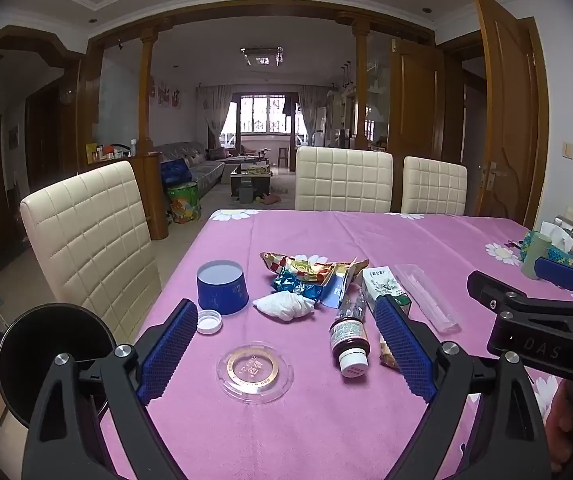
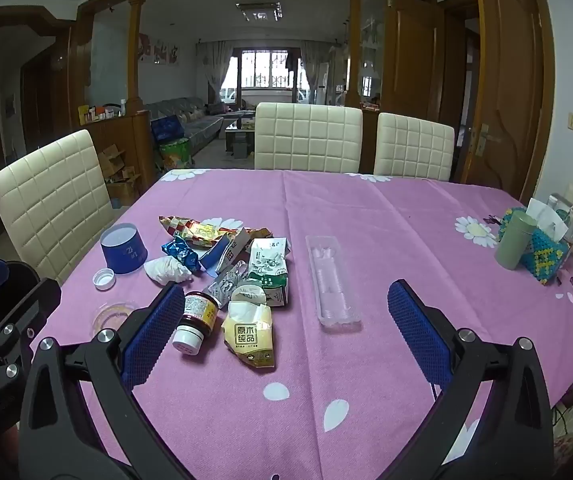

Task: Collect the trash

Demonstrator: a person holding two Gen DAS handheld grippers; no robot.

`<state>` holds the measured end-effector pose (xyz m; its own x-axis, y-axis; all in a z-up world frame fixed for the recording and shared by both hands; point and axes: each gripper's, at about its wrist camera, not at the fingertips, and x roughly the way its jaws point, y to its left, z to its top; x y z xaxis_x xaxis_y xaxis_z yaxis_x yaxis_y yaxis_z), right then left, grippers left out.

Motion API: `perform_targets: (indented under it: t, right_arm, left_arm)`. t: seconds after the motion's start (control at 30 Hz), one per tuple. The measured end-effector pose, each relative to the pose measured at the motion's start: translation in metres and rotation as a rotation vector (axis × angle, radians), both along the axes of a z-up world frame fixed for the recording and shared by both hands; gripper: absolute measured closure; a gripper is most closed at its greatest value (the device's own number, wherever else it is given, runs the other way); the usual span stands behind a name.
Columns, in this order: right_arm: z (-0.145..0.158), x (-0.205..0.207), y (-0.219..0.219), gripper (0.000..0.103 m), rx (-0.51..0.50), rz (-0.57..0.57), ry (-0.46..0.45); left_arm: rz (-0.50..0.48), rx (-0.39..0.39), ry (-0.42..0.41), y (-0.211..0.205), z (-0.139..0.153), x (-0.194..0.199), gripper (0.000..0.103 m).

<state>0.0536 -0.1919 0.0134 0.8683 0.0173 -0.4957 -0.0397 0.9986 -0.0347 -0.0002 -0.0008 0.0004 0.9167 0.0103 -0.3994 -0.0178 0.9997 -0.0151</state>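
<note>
Behind the right claw's (image 2: 282, 320) left finger, the bottle (image 2: 198, 316) is half-hidden.

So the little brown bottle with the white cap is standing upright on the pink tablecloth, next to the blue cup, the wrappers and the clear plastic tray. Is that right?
Not quite. The brown bottle is lying on its side, its white cap toward the camera, not upright. Both wrist views show this. The rest holds: it rests on the pink tablecloth, with the blue cup, the wrappers and the clear plastic tray nearby.

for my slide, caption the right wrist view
Open right gripper hovers over a pink tablecloth strewn with wrappers, a brown bottle and a clear plastic tray.
</note>
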Motion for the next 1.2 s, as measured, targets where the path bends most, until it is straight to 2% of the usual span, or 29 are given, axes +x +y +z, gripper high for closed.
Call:
perform_targets:
  t: [0.2, 0.23, 1.2]
  right_arm:
    - [0.0007, -0.0007, -0.0001, 0.003, 0.002, 0.001, -0.007]
    - [0.0009, -0.0011, -0.0001, 0.003, 0.001, 0.001, -0.007]
    - [-0.0004, 0.0007, 0.0013, 0.003, -0.001, 0.005, 0.0]
  left_arm:
    - [0.002, -0.003, 0.006, -0.0007, 0.0039, 0.0095, 0.015]
    - [0.0, -0.006, -0.014, 0.0025, 0.0016, 0.0014, 0.015]
    - [0.001, -0.015, -0.004, 0.003, -0.0013, 0.0007, 0.015]
